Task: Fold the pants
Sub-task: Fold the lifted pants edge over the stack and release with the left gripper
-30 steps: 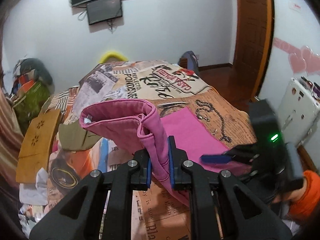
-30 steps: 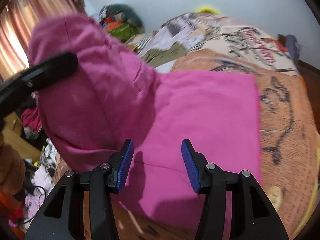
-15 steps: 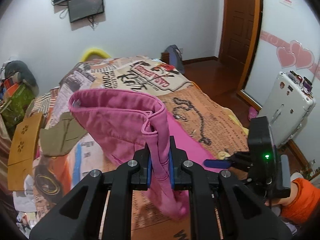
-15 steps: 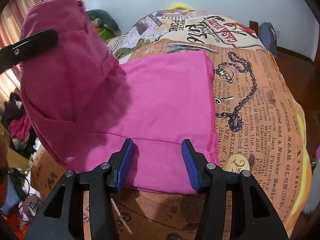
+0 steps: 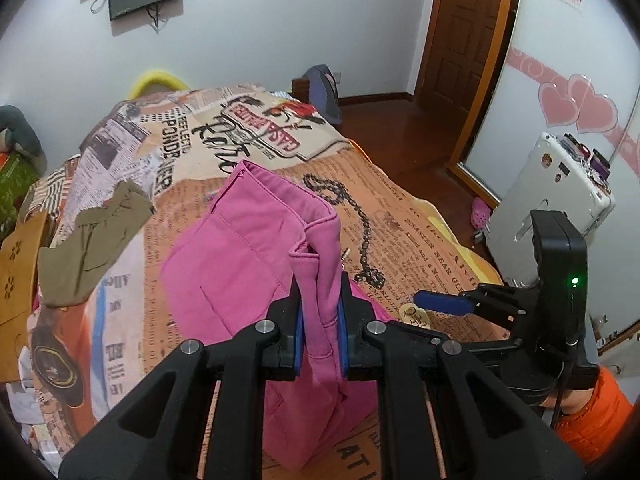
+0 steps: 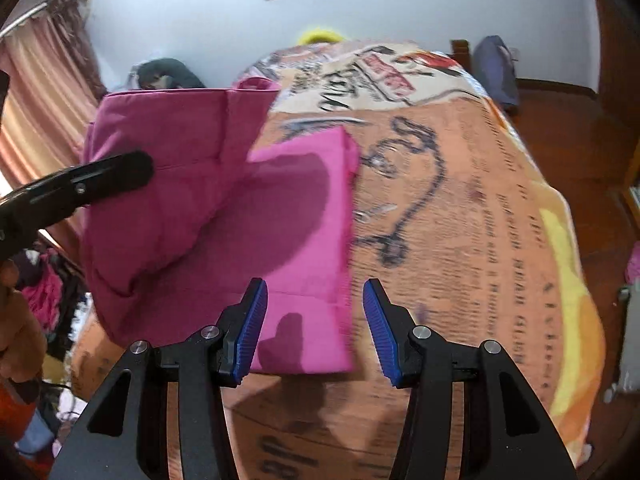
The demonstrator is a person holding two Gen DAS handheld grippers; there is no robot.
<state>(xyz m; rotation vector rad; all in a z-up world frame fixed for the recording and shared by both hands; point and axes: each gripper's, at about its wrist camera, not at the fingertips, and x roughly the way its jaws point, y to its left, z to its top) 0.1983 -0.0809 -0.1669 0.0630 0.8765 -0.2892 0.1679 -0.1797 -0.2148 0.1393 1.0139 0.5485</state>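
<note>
Bedroom walls and a brown door frame a bed [image 5: 420,216] under a newsprint cover, and on it we are folding the pink pants [image 5: 240,264].

Our left claw [image 5: 320,320] is clamped tight on a bunched edge of the pants, holding that end up off the bed so the cloth hangs in a raised fold. The rest of the pants lies flat near the bed's near edge. Our right claw [image 6: 314,328] stands wide open with nothing in it, hovering just above the flat part's near right corner.

The move ahead, as we judge it, turns on this: the lifted end sits to the left of the flat layer, and the pants' long axis seems to run left to right across the bed, so the left claw must carry its end rightward and down over the flat part.

Only the right view shows the flat layer [image 6: 304,240], its straight right edge and the shadow on it. Only the left view shows the grip itself, and an olive garment [image 5: 92,248] lying well apart toward the bed's left edge.
</note>
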